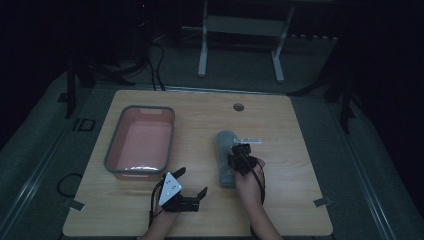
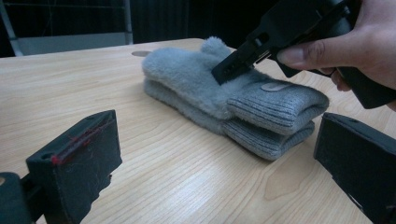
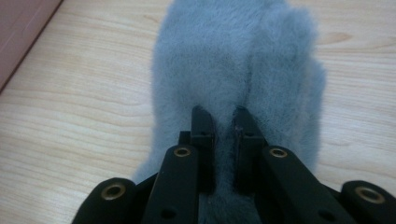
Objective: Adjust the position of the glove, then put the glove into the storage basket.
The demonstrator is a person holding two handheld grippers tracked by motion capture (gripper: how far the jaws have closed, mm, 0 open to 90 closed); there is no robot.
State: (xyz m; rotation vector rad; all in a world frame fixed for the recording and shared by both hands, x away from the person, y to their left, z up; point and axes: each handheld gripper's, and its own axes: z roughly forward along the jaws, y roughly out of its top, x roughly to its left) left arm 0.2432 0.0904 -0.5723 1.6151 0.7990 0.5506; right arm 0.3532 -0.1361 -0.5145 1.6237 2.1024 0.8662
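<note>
The right tool (image 3: 220, 121) is closed on a pinch of fluffy grey pile atop the stacked mittens (image 1: 226, 157), seen at centre frame on the desk (image 1: 280, 130); ribbed cuffs are shown nearest. The left tool (image 1: 191, 184), lower left, is held open, apart from them.

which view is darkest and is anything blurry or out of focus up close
The high view is darkest: dim room, black background, the table and pink bin muted. The left gripper view is brighter and fairly sharp on the grey mittens, with its own near jaws a bit soft. The right gripper view is the softest: the mitten fur is hazy, and the right gripper pinching it looks slightly blurred.
</note>
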